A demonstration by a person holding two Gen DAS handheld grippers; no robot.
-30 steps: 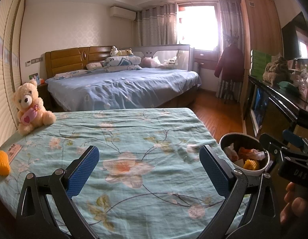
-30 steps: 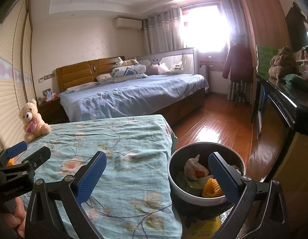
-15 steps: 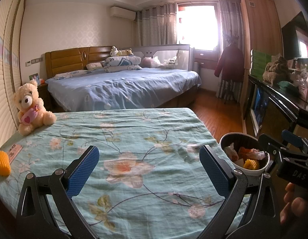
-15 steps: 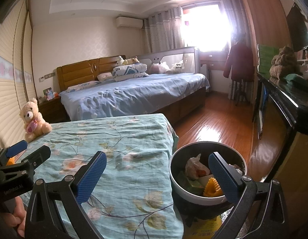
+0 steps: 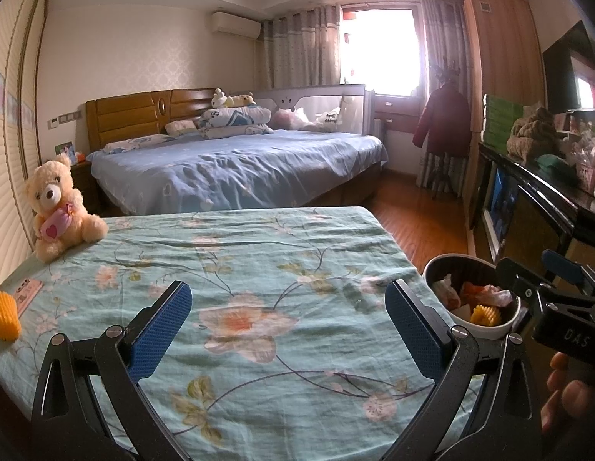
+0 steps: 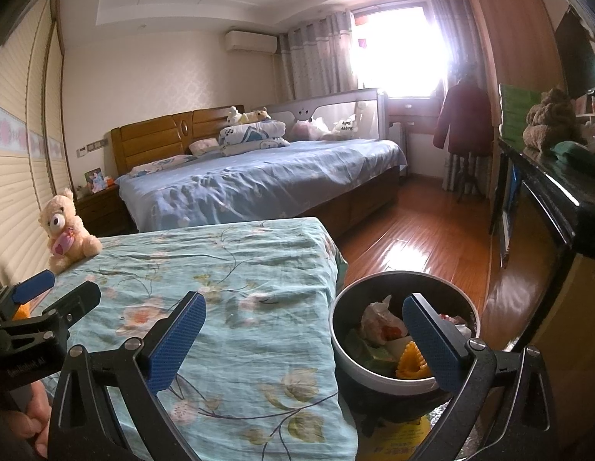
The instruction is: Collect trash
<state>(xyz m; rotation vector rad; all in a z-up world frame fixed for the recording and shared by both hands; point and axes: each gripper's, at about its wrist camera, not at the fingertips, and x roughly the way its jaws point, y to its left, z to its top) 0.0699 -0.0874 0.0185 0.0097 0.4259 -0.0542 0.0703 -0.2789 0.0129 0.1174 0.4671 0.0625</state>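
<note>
Hovering my left claw (image 5: 288, 324) spread over the tabletop (image 5: 259, 269); right claw (image 6: 303, 336) spread, empty, beside the bin (image 6: 403, 345) of trash (image 6: 382, 322).

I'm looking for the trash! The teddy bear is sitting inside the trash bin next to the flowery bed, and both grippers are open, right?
Not quite. The teddy bear sits on the flowery bed, by the wall, not in the trash bin. The right wrist view shows the bin holds only crumpled trash. The left gripper and right gripper are both open.
</note>
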